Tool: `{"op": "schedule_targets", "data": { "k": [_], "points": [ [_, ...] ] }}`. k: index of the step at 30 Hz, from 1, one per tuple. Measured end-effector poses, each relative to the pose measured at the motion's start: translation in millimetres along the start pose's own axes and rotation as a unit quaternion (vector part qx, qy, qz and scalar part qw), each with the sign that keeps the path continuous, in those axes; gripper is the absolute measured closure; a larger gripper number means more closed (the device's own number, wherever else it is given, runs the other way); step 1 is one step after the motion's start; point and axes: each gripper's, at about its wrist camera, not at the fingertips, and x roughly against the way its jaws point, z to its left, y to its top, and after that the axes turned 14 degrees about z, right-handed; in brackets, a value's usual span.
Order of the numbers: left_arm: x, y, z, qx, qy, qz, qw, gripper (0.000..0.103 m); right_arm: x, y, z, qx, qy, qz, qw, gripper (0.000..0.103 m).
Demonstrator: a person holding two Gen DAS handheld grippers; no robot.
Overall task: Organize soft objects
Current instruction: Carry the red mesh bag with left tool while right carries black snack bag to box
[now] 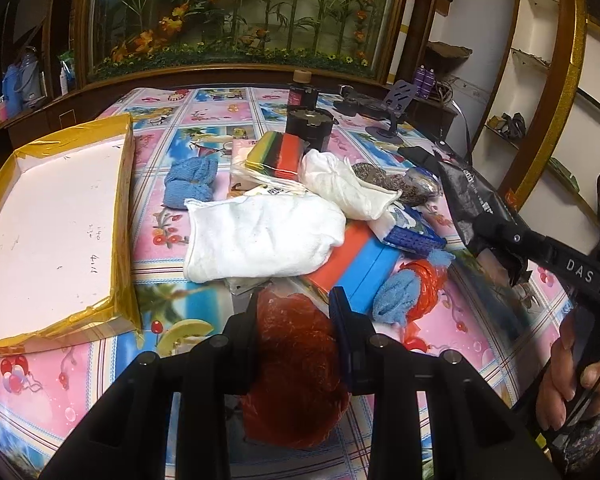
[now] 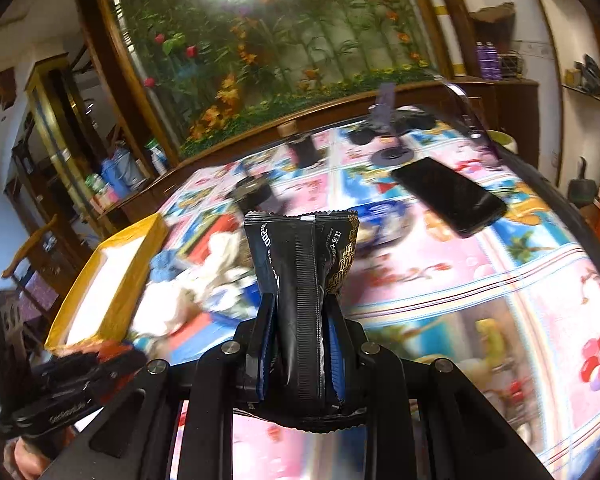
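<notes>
White foam tray [image 1: 60,216] with yellow taped rim is seen at left on the patterned tablecloth [image 1: 204,120]. Red mesh scrubber [image 1: 296,360] is clamped in the nearly closed left gripper [image 1: 294,304], above the table's near edge. White cloth [image 1: 260,232] is piled mid-table. Black foil packet [image 2: 300,280] is pinched in the narrow right gripper [image 2: 300,312], raised off the table.

Black packet [image 2: 300,280] — between fingers [image 2: 266,344]
</notes>
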Motion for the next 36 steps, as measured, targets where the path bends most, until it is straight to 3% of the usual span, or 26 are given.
{"op": "schedule_targets", "data": {
  "k": [8,25,33,36],
  "points": [
    [11,-1,7,0.000,0.032,-0.027,0.9991,0.073,-11,-7,36,0.041,0.011,0.018,0.999,0.078],
    [31,-7,46,0.039,0.029,-0.056,0.9973,0.073,-24,-12,94,0.100,0.010,0.053,0.994,0.078],
    [65,4,102,0.081,0.024,-0.078,0.9934,0.073,-31,13,148,0.141,0.039,0.073,0.987,0.078],
    [78,18,130,0.093,0.023,-0.077,0.9924,0.073,-40,34,178,0.150,0.067,0.089,0.982,0.078]
  ]
}}
